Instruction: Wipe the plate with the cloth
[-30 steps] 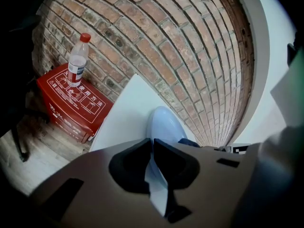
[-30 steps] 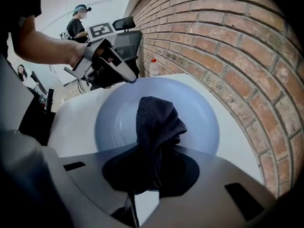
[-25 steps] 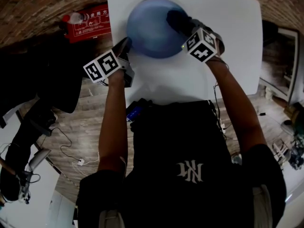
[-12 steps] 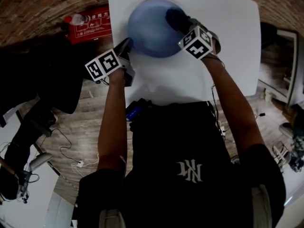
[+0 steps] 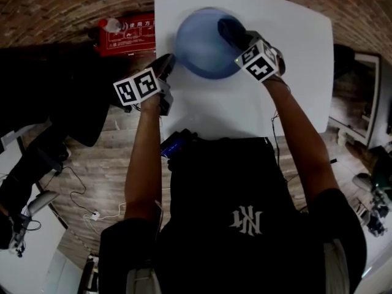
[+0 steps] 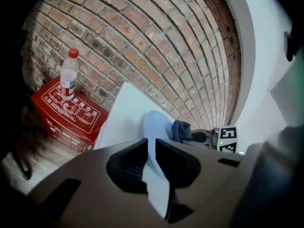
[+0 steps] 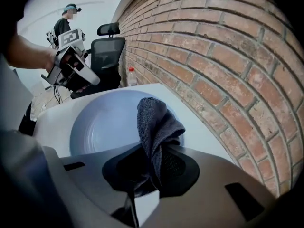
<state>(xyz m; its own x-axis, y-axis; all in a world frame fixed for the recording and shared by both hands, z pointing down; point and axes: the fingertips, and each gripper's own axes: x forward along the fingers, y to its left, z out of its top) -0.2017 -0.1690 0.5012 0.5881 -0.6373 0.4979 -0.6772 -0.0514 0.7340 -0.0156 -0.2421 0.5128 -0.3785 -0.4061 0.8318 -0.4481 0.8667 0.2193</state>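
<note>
left claw [image 6: 152,144] opening, plate [image 6: 156,125] rim between | right claw [image 7: 153,150] clamps cloth [image 7: 154,120], pointing outward

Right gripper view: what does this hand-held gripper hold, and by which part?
The dark cloth, pinched by its bunched lower end; the rest sticks out over the plate.

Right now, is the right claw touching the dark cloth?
Touching. The right gripper view shows the right claw pinching the dark cloth between its jaws.

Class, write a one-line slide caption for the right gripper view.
Right gripper clamps a dark cloth over a blue plate on a white table beside a brick wall.
</note>
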